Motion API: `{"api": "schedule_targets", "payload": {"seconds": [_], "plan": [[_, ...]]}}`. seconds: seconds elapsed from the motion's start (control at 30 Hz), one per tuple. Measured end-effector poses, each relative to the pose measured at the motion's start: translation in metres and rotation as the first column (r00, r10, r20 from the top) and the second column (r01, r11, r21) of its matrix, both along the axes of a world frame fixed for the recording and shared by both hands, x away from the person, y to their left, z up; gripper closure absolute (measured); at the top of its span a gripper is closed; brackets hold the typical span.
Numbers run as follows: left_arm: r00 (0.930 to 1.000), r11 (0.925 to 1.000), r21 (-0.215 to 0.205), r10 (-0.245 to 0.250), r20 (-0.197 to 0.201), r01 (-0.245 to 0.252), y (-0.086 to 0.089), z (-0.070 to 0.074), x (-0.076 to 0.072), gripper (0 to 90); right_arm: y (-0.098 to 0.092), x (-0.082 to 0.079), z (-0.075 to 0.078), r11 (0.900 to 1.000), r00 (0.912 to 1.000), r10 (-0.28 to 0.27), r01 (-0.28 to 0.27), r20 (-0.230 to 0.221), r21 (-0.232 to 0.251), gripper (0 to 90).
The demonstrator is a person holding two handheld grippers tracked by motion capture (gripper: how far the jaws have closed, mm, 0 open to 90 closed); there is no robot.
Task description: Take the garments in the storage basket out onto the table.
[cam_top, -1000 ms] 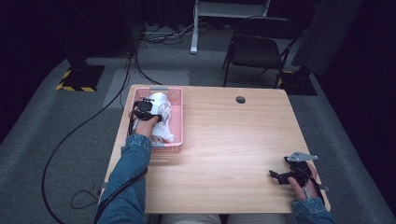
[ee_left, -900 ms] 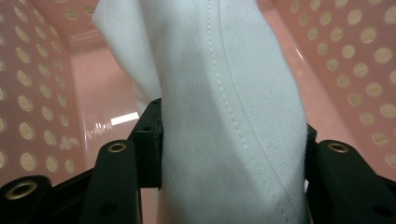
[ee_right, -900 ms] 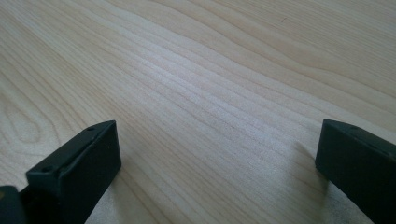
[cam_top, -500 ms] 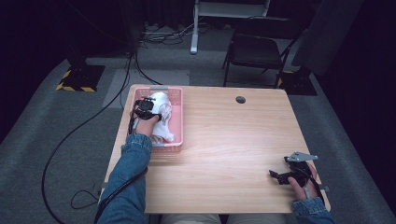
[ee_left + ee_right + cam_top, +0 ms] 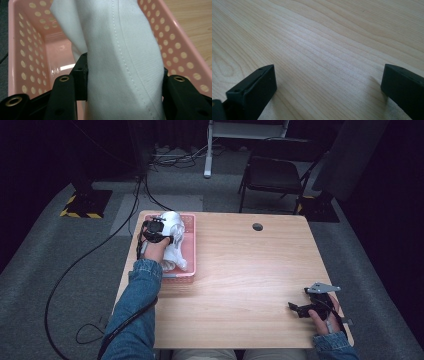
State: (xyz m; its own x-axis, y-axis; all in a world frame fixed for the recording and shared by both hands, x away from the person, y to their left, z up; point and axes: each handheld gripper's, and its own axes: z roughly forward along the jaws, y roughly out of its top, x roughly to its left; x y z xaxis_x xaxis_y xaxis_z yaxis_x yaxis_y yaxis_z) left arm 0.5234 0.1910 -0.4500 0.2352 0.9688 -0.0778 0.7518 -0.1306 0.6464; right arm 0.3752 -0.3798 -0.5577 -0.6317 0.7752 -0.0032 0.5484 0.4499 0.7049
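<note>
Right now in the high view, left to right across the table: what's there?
Pink basket with white cloth held in the left gripper → round hole in the tabletop → right gripper, jaws open.

You had the high view looking forward and down over the whole table (image 5: 240, 270). Your left gripper view sat close inside the pink basket (image 5: 27, 45), also seen from above; your right skimmed bare tabletop.

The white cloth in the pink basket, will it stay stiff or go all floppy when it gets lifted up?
Probably floppy: the white cloth bunches and folds where the left gripper pinches it over the pink basket. It looks light, being thin stitched fabric. It likely won't slip, since the fingers squeeze a thick bunch.
</note>
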Motion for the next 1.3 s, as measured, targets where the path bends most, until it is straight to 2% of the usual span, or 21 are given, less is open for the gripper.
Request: {"api": "schedule_targets", "payload": {"seconds": [0.47, 0.93, 1.3], "plan": [[0.9998, 0.9999, -0.006, -0.011, 0.017, 0.012, -0.012, 0.038, -0.005, 48.5, 0.000, 0.000, 0.000, 1.000, 1.0000, 0.000, 0.000, 0.000, 0.000, 0.0], [0.9978, 0.9989, -0.007, -0.046, 0.047, 0.047, -0.034, 0.064, -0.012, 48.3, 0.000, 0.000, 0.000, 1.000, 1.0000, -0.002, 0.002, 0.000, 0.001, 0.0], [0.9949, 0.9971, -0.008, -0.075, 0.068, 0.076, -0.053, 0.078, -0.016, 48.2, 0.000, 0.000, 0.000, 1.000, 1.0000, -0.001, 0.001, 0.000, 0.001, 0.0]]}}
